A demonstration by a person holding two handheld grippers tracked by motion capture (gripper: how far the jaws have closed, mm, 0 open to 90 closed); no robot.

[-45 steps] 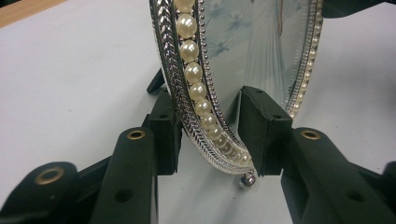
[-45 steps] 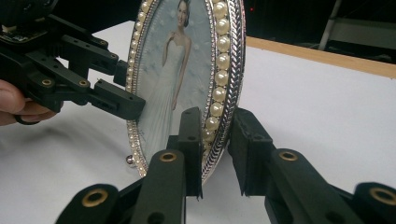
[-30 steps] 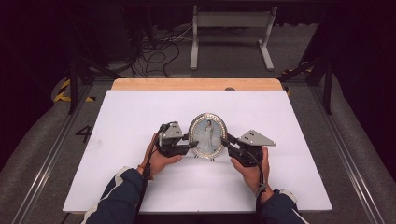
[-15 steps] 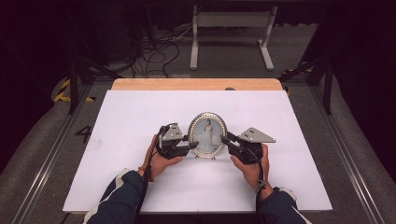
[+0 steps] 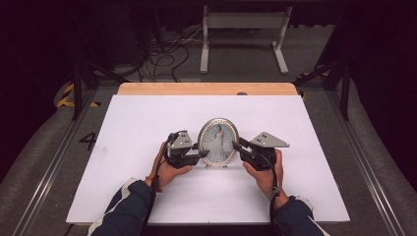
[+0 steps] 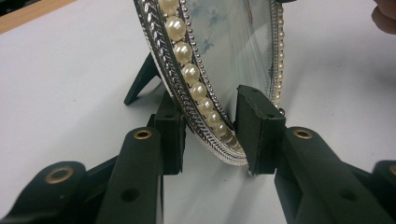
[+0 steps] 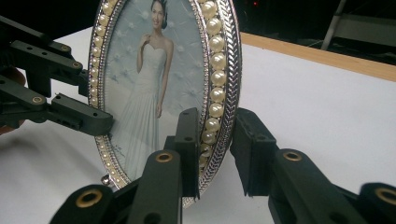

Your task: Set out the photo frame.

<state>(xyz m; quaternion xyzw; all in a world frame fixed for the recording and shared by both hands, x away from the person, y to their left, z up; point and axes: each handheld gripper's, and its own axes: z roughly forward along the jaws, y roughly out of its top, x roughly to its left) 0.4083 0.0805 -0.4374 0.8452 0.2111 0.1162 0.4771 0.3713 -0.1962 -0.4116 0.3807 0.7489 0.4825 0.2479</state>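
White sheeting covers the table [image 5: 147, 128], with a strip of bare wood along its far edge and a dark floor strewn with cables beyond it. Near the middle of the sheet an oval picture frame [image 5: 218, 141] stands upright, its pearl-and-silver rim around a photo of a woman in a long white dress, and everything else is best placed against that frame. The left gripper [image 5: 201, 154] comes in at the frame's lower left edge, the right gripper [image 5: 237, 146] at its lower right, each held in one of the person's hands. In the left gripper view the rim [image 6: 196, 88] runs between the two jaws, which stand narrowly apart with a sliver of space on either side; whether they actually press it I cannot tell. The right gripper view shows one jaw in front of the glass and one behind the rim [image 7: 219, 84], close but seemingly not clamped. Behind the frame a dark prop leg [image 6: 140, 79] reaches the sheet, so the two-sided hold likely steadies it.
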